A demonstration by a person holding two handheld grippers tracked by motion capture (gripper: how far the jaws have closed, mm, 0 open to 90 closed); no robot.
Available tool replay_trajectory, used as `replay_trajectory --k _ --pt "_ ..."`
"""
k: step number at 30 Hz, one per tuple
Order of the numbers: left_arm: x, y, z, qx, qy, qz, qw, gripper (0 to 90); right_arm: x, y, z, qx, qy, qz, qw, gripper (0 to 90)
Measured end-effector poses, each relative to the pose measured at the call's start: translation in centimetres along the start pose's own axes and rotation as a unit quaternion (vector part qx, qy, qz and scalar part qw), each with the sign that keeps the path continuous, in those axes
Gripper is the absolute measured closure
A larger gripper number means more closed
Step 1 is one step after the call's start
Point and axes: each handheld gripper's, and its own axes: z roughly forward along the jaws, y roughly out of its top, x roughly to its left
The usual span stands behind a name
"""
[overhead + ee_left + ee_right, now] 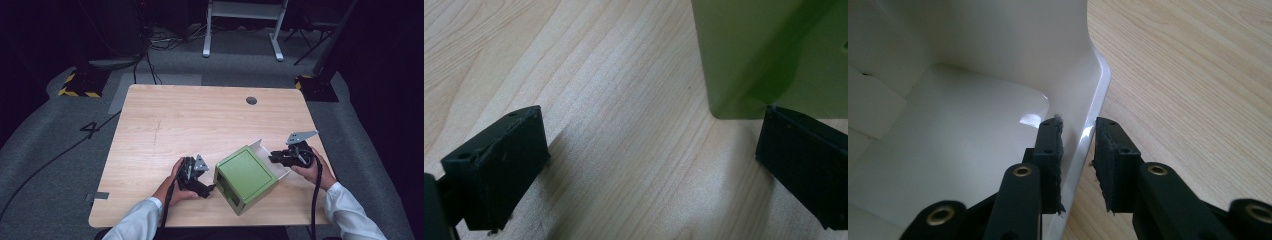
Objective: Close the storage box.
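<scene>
A green box [245,175] lies at the table's near middle, turned at an angle, with a white drawer [261,146] slid out of its right side. My right gripper [274,159] is shut on the drawer's outer wall: in the right gripper view one jaw is inside the drawer [973,125] and the other outside it, and the gripper [1079,135] pinches the thin rim. My left gripper [211,189] rests low at the box's left corner. It stands open [651,150], its right jaw just under the green box [774,50] and bare wood between the jaws.
The wooden table [200,115] has a dark round hole [251,100] near its far right edge. Cables trail from both grippers toward the person's white sleeves. A yellow-and-black striped base [80,85] and a white desk frame [245,25] stand on the floor beyond.
</scene>
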Motion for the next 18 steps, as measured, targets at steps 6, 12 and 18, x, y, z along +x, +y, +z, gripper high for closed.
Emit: replay_trajectory --k 6,12,18 --pt "0.0 0.0 0.0 0.000 0.000 0.000 1.0000 0.5 0.7 0.6 0.3 0.006 0.006 -0.012 0.9999 72.5" --pt "0.0 0.0 0.0 0.000 0.000 0.000 1.0000 0.5 1.2 1.2 0.7 0.010 0.008 -0.020 0.9997 72.2" --pt "0.0 0.0 0.0 0.000 0.000 0.000 1.0000 0.5 1.7 1.8 1.0 0.014 0.014 -0.030 0.9994 72.0"
